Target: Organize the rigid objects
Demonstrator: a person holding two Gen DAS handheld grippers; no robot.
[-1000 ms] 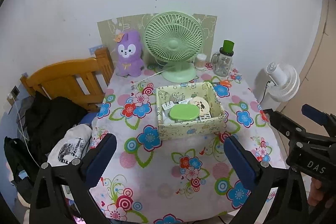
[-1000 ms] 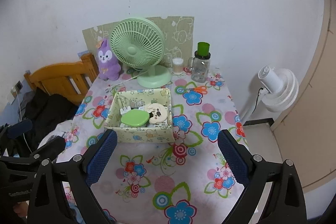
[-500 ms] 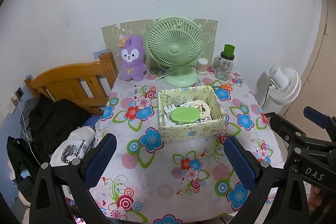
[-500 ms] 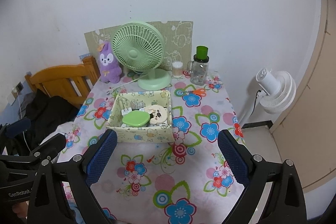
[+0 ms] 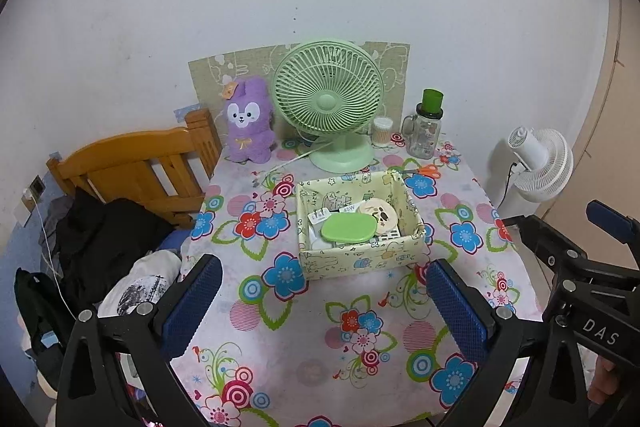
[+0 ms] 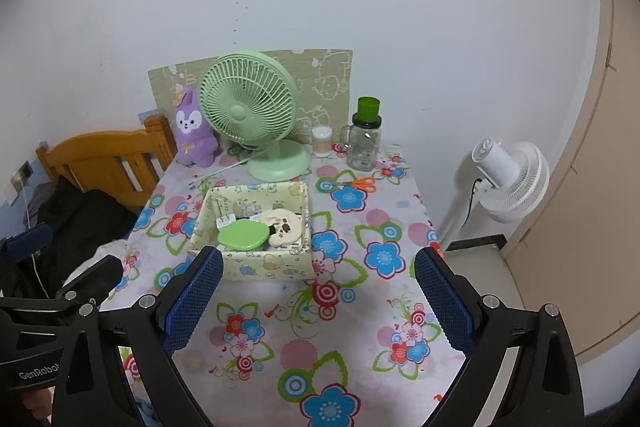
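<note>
Left gripper [image 5: 322, 303] and right gripper [image 6: 316, 301] both hang above the table's near edge, jaws spread wide, nothing held. Ahead sits the patterned box [image 5: 360, 257], holding a green lid [image 5: 349, 229], a round cream case [image 5: 378, 213] and white chargers; green fan [image 5: 328, 99] behind the box.

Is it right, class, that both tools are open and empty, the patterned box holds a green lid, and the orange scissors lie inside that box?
Not quite. The orange scissors lie on the tablecloth behind the patterned box, not inside it, as the right wrist view shows. The rest holds: the left tool and right tool are open and empty, and the green lid is in the box.
</note>
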